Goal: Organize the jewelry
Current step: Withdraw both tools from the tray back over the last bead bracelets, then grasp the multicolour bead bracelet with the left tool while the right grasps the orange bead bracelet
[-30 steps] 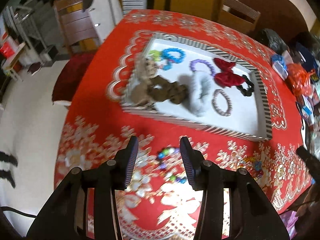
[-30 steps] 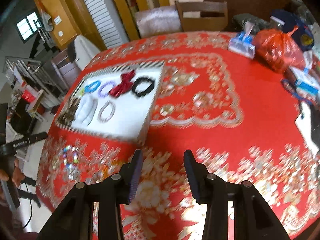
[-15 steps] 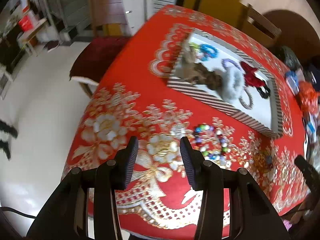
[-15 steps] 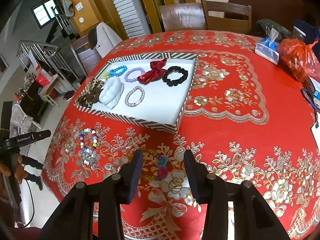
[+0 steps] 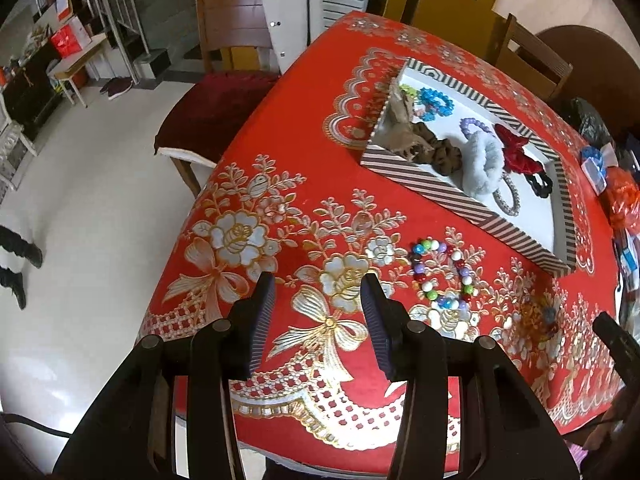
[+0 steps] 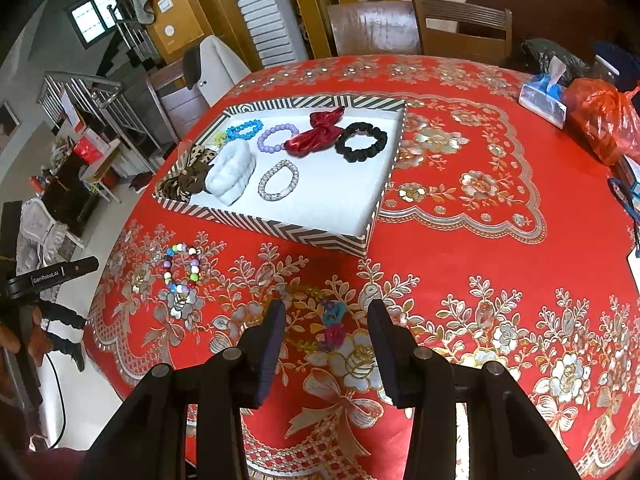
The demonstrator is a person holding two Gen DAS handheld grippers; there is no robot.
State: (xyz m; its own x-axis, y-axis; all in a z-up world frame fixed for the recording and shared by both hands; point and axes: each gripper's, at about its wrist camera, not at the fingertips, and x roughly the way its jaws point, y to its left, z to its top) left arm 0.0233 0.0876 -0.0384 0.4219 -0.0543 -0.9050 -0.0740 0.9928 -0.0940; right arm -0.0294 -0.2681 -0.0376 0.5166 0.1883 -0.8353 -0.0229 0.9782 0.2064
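Upper centre of the right view: striped tray (image 6: 280,232) holding bracelets and scrunchies. Multicoloured bead bracelet (image 6: 182,268) lies on the red surface (image 6: 460,248), lower left of the tray. Right claw (image 6: 326,330) and left claw (image 5: 316,300) both apart, empty.

Both tools (image 5: 318,294) (image 6: 326,322) agape, empty, downtilted

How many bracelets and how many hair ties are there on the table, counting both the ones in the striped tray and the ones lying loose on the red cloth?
Bead bracelets: 5, blue, purple, silver in the tray; multicoloured and yellow with charms on the cloth.
Hair ties: 4, black, red bow, white fluffy, leopard print.
Total: 9. A green piece beside the blue bracelet is too hidden to count.
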